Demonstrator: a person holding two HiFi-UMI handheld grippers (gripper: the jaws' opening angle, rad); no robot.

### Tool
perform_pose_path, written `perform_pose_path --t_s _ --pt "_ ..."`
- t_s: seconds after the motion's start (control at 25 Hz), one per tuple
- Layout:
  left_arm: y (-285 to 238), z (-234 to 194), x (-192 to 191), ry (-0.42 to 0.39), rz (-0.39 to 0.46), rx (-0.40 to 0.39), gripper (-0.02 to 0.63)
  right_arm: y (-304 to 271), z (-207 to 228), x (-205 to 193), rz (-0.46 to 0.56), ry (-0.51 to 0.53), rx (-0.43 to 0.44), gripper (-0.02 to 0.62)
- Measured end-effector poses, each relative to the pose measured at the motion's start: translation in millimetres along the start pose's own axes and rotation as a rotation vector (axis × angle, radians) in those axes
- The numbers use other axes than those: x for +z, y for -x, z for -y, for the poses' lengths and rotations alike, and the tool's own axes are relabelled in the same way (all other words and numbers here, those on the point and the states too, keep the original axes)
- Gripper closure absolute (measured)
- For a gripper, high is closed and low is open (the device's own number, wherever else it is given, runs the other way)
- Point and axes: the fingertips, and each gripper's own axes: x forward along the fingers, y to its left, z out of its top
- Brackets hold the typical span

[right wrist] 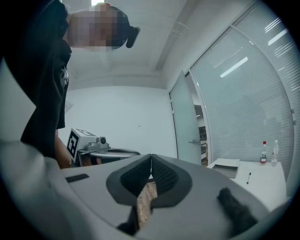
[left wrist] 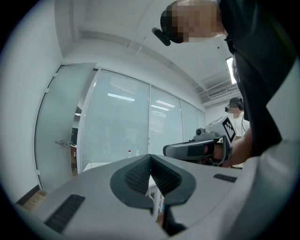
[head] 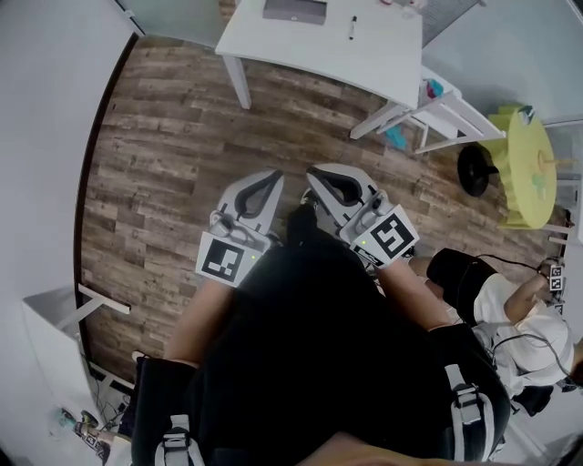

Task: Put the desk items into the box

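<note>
Pale wall at far left, then a wood-plank floor across the middle of the head view. At the far side, a white tabletop on white legs. Further right, a low white stand with teal bits on it, a black round object on the floor and a yellow-green round table. At the right edge, a seated person in white. Behind all this, in the gripper views, a frosted glass partition and a glass door.

Low over the floor, in front of a dark-clothed torso, the left tool: pads pressed together, nothing between them (plain in its own view). Just beside it, the right tool, likewise pressed together and empty. Both well apart from the tabletop.

On the tabletop, left to right: a shallow grey box at the far edge, cut off by the top of the frame. Then a pen, near the box but not touching it, flat on the bare white. Long axis running away from the person, roughly square to the near edge (no telling which end is the tip). Further along, two small bottles, upright, seen from the right tool's camera.
</note>
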Motion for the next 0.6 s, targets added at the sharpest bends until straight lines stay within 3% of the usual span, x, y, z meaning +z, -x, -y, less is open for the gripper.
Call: perform_pose_path --t_s 0.32,0.6 --pt "-77.8 -35.9 9.0 -0.009 -0.01 0.012 0.604 -21.3 82.2 13.2 0.004 0.01 0.021 0.58" --pt "-141.9 -41.0 21.2 -0.021 -0.008 0.0 0.604 -21.1 137.7 33.5 0.041 0.025 0.04 0.58"
